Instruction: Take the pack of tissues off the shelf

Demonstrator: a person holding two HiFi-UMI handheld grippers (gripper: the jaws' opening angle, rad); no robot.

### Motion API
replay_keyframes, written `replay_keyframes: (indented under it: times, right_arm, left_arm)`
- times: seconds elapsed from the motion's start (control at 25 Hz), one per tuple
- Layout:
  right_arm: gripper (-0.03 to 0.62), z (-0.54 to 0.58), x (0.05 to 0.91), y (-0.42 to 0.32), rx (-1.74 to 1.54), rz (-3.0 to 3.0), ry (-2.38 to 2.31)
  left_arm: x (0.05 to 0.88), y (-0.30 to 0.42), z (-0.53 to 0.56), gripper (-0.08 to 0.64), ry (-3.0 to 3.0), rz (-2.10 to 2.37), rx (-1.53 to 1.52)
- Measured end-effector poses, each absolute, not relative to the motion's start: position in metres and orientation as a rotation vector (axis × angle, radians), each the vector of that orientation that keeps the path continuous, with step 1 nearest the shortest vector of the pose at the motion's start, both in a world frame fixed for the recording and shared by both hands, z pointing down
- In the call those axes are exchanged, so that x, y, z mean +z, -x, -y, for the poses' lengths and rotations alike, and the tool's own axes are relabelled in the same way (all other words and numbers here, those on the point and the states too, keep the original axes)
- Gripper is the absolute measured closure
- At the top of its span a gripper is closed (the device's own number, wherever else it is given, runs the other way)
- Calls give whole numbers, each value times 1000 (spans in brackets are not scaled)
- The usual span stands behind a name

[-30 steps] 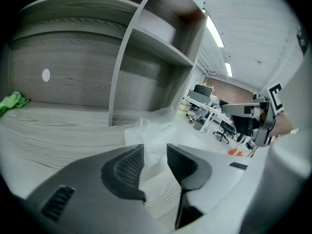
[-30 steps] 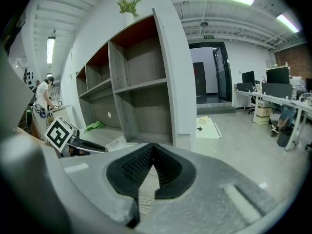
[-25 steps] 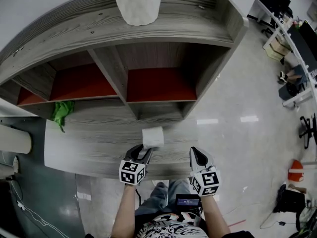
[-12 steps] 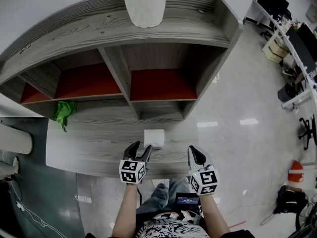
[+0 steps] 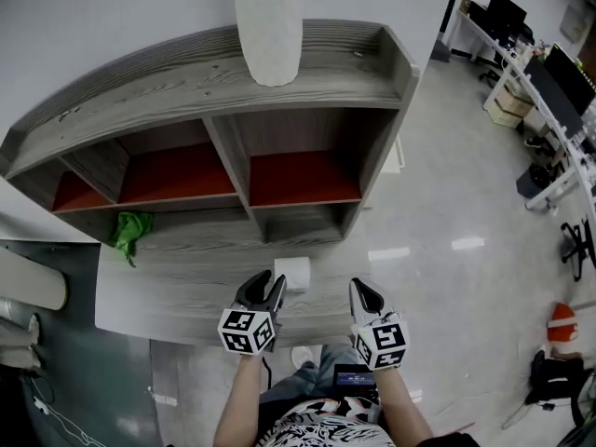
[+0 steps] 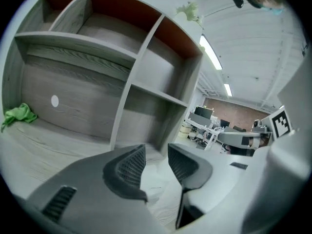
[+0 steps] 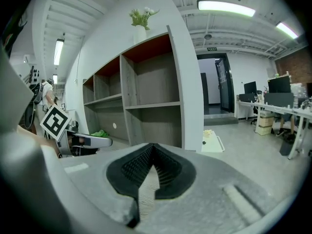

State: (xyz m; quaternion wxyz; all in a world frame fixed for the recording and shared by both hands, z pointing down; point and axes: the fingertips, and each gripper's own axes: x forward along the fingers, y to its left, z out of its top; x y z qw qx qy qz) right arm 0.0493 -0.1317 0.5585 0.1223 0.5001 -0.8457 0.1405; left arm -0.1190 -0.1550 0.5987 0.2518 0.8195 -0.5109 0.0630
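Starting on the far left, a crumpled green cloth (image 5: 130,231) sits on the low wooden ledge (image 5: 186,287) that runs along the front of the shelf unit (image 5: 168,87). The unit is grey wood with red back panels in its open compartments, and they all look bare. On top of it stands a white vase (image 5: 268,26); the right gripper view shows flowers in it.

The left gripper (image 5: 267,283) is over the front part of the ledge. Its jaws have just been closing in a bit, but there's a clear gap between them, and in the left gripper view (image 6: 156,150) both ribbed pads are bare. So it's not holding anything.

The pack of tissues (image 5: 292,272) is just ahead of those jaw tips and a touch to their right, lying flat on the ledge in front of the divider between the two lower compartments. In the left gripper view you can see it through the gap (image 6: 155,186), on the wood beyond the pads rather than pinched between them.

The right gripper (image 5: 364,289) hovers beside the pack, past the ledge's right end, near but not touching. Its jaws are pressed together at the tips (image 7: 153,147) with nothing in them.

Way off to the right, across the shiny floor, there are office desks with monitors (image 5: 545,73).
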Motion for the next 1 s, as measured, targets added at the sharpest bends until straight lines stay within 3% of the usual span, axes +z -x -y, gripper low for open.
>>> replay_keyframes:
  times: [0.16, 0.4, 1.0]
  right_arm:
    - [591, 132, 546, -48, 385, 2477, -1481]
    - [591, 132, 526, -44, 341, 2496, -1510]
    - [591, 131, 479, -25, 336, 2623, -1523]
  left_arm:
    - [569, 114, 157, 436, -2296, 1389, 129]
    - [520, 119, 162, 535, -2349, 1491, 39]
    - [441, 108, 163, 552, -2506, 1457, -48]
